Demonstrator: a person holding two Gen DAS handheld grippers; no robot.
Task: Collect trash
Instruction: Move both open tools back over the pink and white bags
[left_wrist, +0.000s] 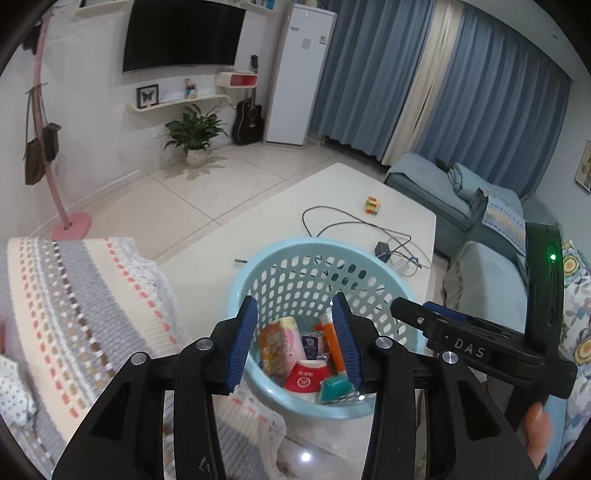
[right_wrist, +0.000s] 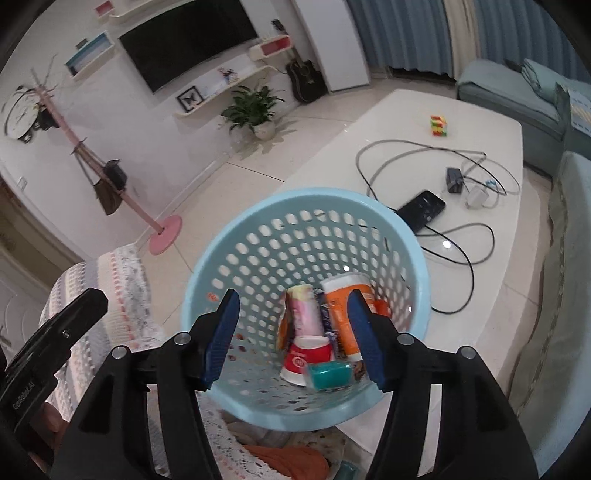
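Note:
A light blue perforated basket stands on the near end of a white table. It holds a red paper cup, a teal item, an orange tube, a pink and yellow packet and small purple cartons. My left gripper is open and empty above the basket. My right gripper is open and empty above it too; its body shows in the left wrist view.
On the table lie a black phone, looping black cables with chargers, and a colourful cube. A striped knitted cover is on the left, a blue sofa on the right.

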